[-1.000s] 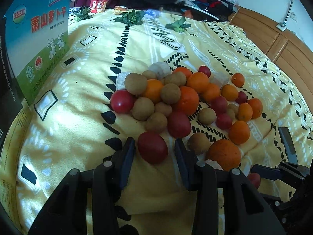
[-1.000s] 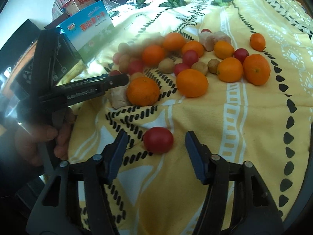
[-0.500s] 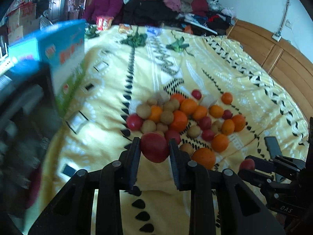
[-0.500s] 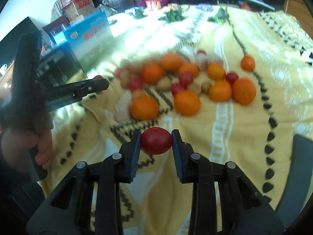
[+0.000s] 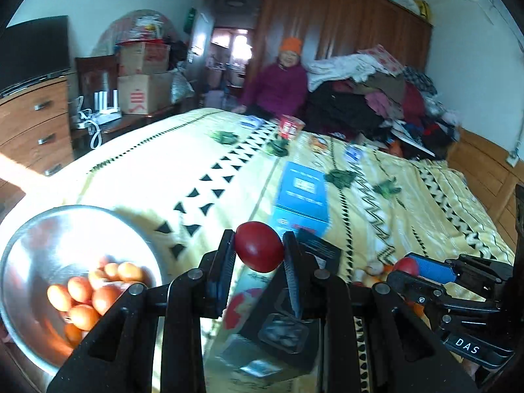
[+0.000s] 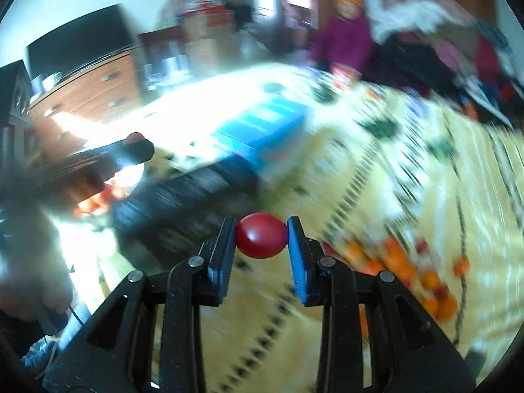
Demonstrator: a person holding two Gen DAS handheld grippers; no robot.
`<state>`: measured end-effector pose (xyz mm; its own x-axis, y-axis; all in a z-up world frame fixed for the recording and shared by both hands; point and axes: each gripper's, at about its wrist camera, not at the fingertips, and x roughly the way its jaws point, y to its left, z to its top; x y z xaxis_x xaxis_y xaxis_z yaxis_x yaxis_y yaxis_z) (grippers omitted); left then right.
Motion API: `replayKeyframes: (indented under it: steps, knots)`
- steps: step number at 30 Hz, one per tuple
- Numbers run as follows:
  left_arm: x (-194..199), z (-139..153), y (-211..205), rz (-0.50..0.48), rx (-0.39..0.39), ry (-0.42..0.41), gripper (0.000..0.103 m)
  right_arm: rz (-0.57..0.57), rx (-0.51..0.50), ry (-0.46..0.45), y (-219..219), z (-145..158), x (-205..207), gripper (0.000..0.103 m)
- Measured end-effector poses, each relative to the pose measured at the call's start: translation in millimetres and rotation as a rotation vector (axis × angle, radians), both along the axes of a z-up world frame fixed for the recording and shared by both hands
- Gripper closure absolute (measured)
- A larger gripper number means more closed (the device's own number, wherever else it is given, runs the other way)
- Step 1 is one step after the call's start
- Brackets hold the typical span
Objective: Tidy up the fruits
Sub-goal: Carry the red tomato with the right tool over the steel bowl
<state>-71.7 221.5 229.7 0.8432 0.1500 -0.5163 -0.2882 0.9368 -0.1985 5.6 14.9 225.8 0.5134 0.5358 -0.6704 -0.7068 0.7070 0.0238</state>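
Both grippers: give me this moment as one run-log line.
left gripper: shut on red fruit | right gripper: shut on second red fruit | metal bowl: holds orange fruit | step: carrying

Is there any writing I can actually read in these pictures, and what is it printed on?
"DAS": white letters on the black body of the right gripper, at the lower right of the left wrist view.
Blue box on the bed: it carries print, too blurred to read.
Cardboard boxes by the dresser: red marks, not legible.
Right wrist view: too blurred, nothing readable.
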Motion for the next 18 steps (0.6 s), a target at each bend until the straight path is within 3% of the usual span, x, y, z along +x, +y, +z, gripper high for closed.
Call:
replayKeyframes:
  steps: [9, 18]
  knots:
    - [-62.9, -17.9, 128.6, 0.275, -0.038, 0.04, 0.074, 0.245, -0.048, -0.047, 153.5, 15.6, -46.3, 0.071]
    - [-85.5, -59.7, 179.1, 0.353, -0.126, 0.113, 0.074, 0.353, -0.126, 0.024, 233.5, -8.6, -70.2, 0.071]
